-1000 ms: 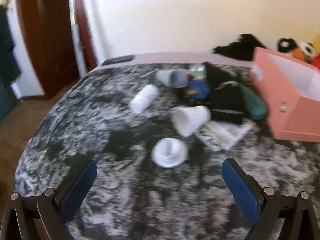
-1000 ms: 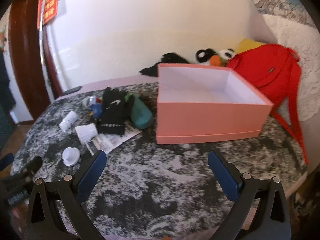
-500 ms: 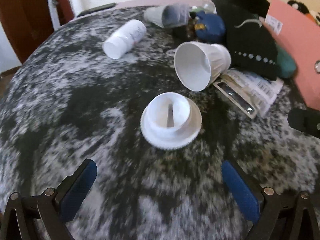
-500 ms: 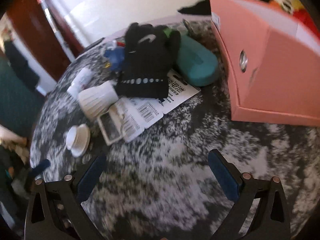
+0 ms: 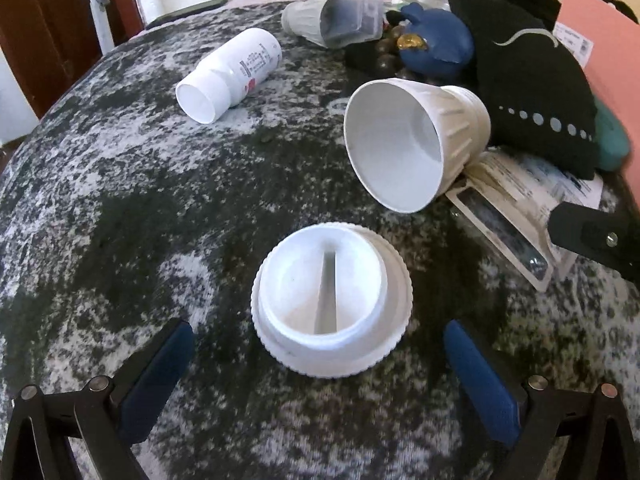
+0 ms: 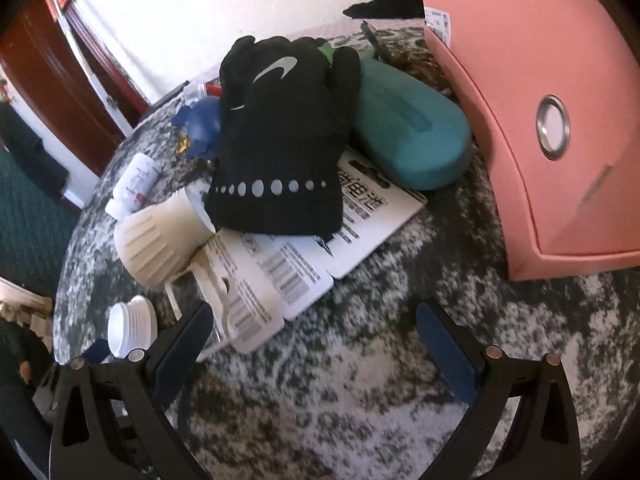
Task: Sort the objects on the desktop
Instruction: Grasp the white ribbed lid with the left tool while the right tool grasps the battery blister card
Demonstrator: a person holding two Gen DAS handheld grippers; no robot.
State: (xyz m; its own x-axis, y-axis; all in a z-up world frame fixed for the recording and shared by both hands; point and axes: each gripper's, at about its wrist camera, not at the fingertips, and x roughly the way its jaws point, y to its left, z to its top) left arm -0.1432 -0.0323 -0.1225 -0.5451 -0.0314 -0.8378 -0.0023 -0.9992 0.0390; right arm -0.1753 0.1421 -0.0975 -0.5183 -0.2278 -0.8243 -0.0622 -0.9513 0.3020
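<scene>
The left gripper [image 5: 318, 354] gapes wide around a ribbed white plastic lid [image 5: 331, 306] at lower centre on mottled grey cloth [image 5: 120, 208]. The right gripper [image 6: 316, 340] spreads empty before glossy barcode cards [image 6: 280, 276], centre frame.

One white lid [image 5: 331, 305] with a ridged edge. One white cup [image 5: 416, 142] lying on its side. One see-through cup [image 5: 332, 20] lying down too. One white bottle [image 5: 232, 72]. One black glove [image 6: 280, 136]. One blue toy [image 5: 434, 46]. One green case [image 6: 408, 136]. One pink box [image 6: 552, 120]. Two paper cards [image 6: 304, 248] with barcodes, as far as shows.
</scene>
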